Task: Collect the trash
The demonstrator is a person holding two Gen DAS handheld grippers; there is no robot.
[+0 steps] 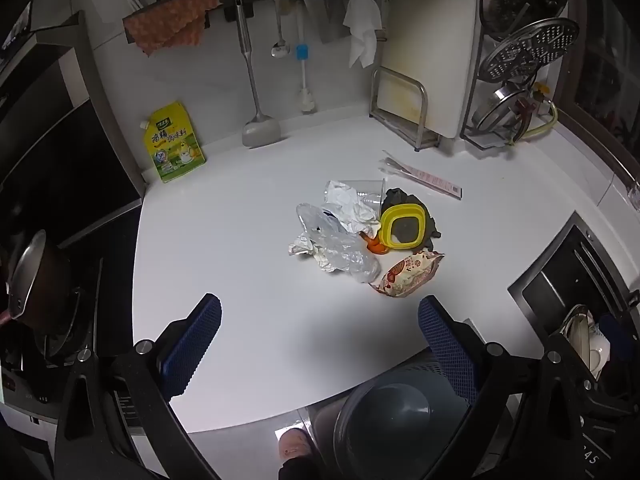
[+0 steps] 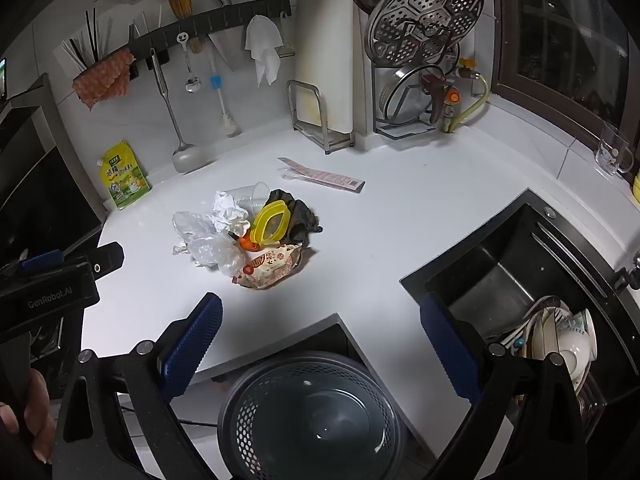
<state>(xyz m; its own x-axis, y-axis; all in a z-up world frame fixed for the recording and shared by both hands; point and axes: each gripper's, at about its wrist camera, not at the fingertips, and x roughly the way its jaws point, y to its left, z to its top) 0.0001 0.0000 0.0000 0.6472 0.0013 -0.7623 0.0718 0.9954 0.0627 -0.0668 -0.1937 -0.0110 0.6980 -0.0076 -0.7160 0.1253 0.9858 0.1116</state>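
Observation:
A trash pile lies mid-counter: a clear plastic bag (image 1: 340, 246) (image 2: 208, 240), crumpled white paper (image 1: 348, 204) (image 2: 230, 212), a clear plastic cup (image 1: 360, 190) (image 2: 252, 196), a yellow lid (image 1: 402, 226) (image 2: 272, 220) on a dark rag (image 1: 404, 200) (image 2: 302, 216), orange peel (image 1: 376, 246) (image 2: 248, 244) and a snack wrapper (image 1: 408, 272) (image 2: 270, 268). A pink chopstick sleeve (image 1: 424, 176) (image 2: 324, 176) lies behind. A grey perforated bin (image 1: 396, 412) (image 2: 312, 416) stands on the floor below the counter edge. My left gripper (image 1: 320, 344) and right gripper (image 2: 320, 344) are open, empty, short of the pile.
A yellow-green seasoning pouch (image 1: 174, 142) (image 2: 124, 180) leans on the back wall under hanging utensils. A cutting-board rack (image 1: 404, 108) and lid rack (image 2: 420, 60) stand at the back. A black sink (image 2: 520, 272) with dishes is at the right; a stove with a pan (image 1: 32, 280) at the left.

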